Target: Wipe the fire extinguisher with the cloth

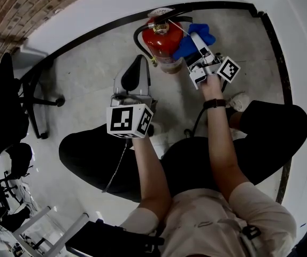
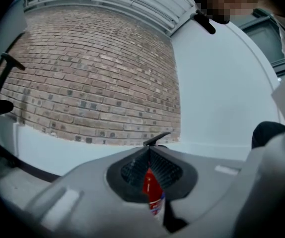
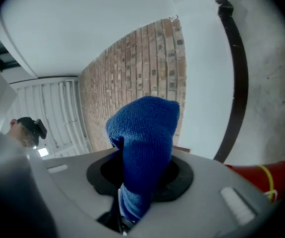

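My right gripper (image 1: 198,46) is clamped on the blue cloth (image 1: 202,33), held just beside the fire extinguisher (image 1: 163,40), near its top; my left gripper (image 1: 139,63) hangs near the extinguisher, jaws together, empty. I judge the wiping barely begun; most of the body remains.

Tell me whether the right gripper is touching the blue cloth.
Touching. The right gripper view shows the right gripper with its fingers closed on the blue cloth, which stands up out of them.
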Tool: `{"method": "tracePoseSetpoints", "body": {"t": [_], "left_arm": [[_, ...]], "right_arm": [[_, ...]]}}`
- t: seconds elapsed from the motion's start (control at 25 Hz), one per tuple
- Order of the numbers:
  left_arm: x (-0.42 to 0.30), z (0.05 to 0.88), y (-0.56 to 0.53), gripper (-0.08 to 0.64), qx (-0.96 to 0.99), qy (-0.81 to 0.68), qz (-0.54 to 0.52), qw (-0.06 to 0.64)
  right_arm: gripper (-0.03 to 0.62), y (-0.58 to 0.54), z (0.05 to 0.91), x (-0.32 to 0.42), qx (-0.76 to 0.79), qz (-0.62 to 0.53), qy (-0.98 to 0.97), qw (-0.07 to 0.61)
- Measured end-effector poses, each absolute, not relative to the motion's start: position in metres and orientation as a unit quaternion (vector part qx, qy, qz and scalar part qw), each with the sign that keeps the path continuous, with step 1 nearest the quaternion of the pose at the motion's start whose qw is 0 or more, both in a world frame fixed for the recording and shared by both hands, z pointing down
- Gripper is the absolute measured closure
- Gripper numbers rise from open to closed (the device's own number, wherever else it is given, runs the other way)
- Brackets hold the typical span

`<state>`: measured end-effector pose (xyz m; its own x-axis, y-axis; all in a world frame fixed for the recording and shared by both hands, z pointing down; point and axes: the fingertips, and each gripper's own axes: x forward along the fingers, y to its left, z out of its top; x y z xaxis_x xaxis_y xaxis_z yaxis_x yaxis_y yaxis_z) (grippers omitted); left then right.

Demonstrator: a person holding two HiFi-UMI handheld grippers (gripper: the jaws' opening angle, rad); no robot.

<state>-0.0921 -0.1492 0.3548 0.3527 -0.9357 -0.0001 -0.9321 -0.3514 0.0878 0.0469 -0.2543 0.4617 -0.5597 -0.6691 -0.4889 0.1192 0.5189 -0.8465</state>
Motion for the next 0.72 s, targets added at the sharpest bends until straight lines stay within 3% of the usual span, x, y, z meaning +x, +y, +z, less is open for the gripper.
{"method": "tracePoseSetpoints", "body": {"t": [0.36, 0.52, 0.72], "left_arm": [[-0.089, 0.366, -0.159, 0.557, 0.821, -0.569, -0.009, 0.048], [-0.091, 0.368, -0.165, 0.557, 0.817, -0.574, 0.003, 0.061], [-0.103, 0.372, -0.183, 0.557, 0.808, -0.587, 0.02, 0.05]], "right_arm": [[0.495, -0.256, 0.625, 0.034, -0.279, -0.578, 0.658, 0.394], [0.495, -0.248, 0.692, 0.031, -0.33, -0.613, 0.635, 0.336], [0.472, -0.253, 0.723, 0.029, -0.317, -0.636, 0.629, 0.315]]}}
